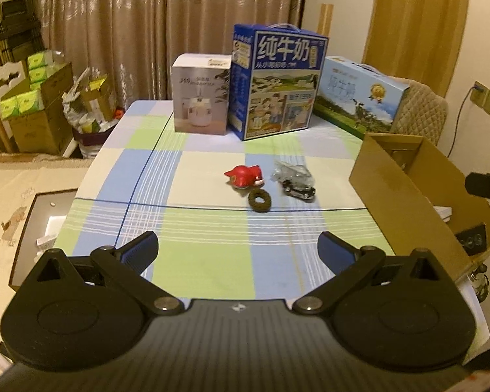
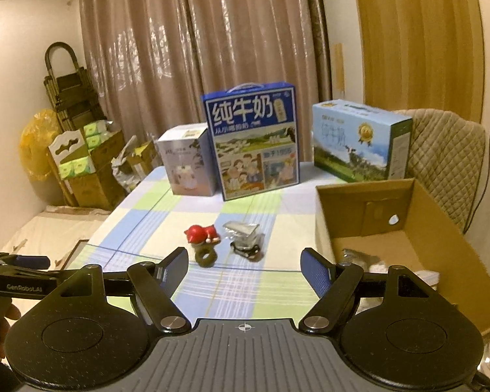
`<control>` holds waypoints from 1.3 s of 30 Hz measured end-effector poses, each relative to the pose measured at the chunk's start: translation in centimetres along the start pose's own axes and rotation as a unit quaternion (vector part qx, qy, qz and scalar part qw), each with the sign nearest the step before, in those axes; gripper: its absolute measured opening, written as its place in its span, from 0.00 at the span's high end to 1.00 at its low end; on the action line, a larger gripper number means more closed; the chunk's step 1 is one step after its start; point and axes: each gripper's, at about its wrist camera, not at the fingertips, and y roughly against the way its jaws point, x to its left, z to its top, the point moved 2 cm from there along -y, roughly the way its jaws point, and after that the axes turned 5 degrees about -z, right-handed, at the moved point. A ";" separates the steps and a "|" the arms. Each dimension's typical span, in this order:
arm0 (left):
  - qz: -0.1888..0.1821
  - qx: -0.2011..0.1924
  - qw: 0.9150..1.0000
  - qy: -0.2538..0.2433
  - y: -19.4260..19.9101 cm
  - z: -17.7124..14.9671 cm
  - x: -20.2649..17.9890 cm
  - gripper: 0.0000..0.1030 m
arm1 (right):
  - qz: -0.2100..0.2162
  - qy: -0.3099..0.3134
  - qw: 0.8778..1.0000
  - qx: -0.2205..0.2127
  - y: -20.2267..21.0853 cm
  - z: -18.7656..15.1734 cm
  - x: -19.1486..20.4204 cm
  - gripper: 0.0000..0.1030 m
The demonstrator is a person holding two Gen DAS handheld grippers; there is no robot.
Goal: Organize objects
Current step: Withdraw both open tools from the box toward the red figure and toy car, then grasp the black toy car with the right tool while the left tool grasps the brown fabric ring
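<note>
A bare stretch of checked tablecloth (image 1: 212,228) lies open up to the red toy figure (image 1: 243,176), dark ring (image 1: 260,199) and small black toy car (image 1: 299,191) (closely clustered). The open cardboard box (image 1: 408,189) walls the right side; tall printed cartons (image 1: 277,81) block the far edge.

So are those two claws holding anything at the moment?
No, nothing. The left gripper and the right gripper both stand open and empty above the checked tablecloth, short of the red toy, the ring and the toy car.
</note>
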 end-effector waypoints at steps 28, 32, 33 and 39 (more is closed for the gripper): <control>-0.041 0.061 0.997 -0.004 -17.2 1.6 3.5 0.05 | 0.006 0.042 0.996 0.075 -20.2 -5.0 0.9 0.29; -0.044 0.071 0.997 -0.001 -19.5 2.1 4.0 0.06 | 0.005 0.057 0.995 0.084 -22.9 -5.2 0.4 0.29; -0.044 0.073 0.996 -0.005 -20.0 2.2 4.0 0.06 | 0.007 0.056 0.995 0.086 -23.5 -5.2 0.3 0.29; -0.033 0.082 0.996 -0.021 -22.4 2.7 4.3 0.06 | 0.019 0.067 0.994 0.087 -26.6 -4.8 -0.1 0.29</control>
